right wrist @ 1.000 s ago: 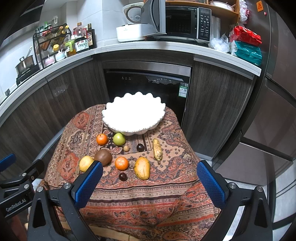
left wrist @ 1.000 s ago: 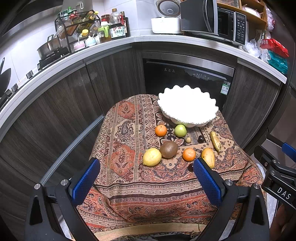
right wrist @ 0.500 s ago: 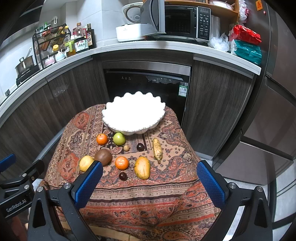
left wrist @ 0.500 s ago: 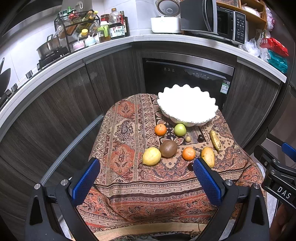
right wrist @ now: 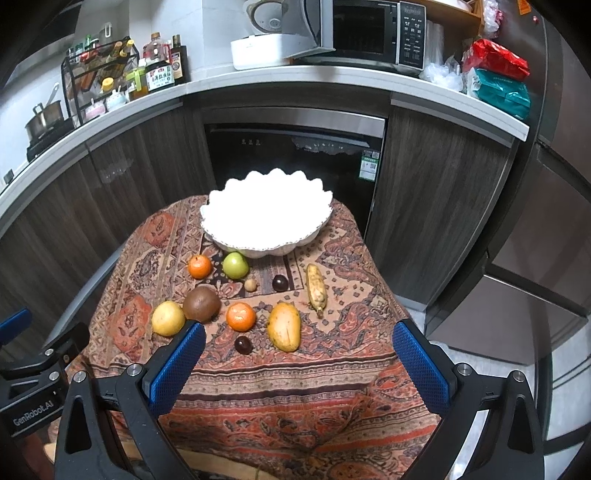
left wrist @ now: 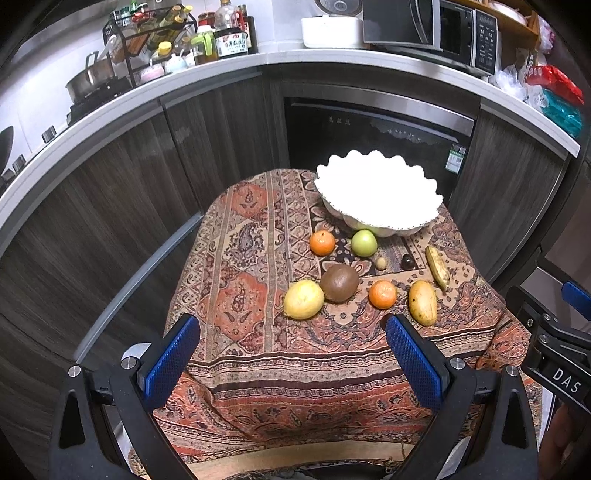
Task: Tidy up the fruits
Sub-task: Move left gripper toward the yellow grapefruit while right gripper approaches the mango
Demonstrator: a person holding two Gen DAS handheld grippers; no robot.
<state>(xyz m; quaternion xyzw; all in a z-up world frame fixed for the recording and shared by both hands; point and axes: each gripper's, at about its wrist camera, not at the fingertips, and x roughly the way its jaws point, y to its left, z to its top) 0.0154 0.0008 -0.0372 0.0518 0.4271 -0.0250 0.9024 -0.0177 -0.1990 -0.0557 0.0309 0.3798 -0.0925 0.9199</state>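
Observation:
A white scalloped bowl (left wrist: 376, 195) (right wrist: 266, 218) stands at the far side of a small table under a patterned cloth (left wrist: 258, 258). In front of it lie a green apple (right wrist: 235, 264), two oranges (right wrist: 200, 266) (right wrist: 241, 316), a brown kiwi (right wrist: 201, 303), a yellow lemon (right wrist: 168, 318), a mango (right wrist: 284, 326), a spotted banana (right wrist: 316, 288) and small dark and tan fruits (right wrist: 280, 283). My left gripper (left wrist: 291, 350) and right gripper (right wrist: 295, 354) are both open and empty, held above the table's near edge.
Dark wood cabinets and a built-in dishwasher (right wrist: 295, 158) stand behind the table. The counter carries a microwave (right wrist: 365, 33), a rice cooker (right wrist: 269, 44), and a rack of bottles (right wrist: 110, 74). A fridge (right wrist: 546, 229) stands at the right.
Both grippers have crept slightly forward toward the table. The fruit and the bowl have not moved.

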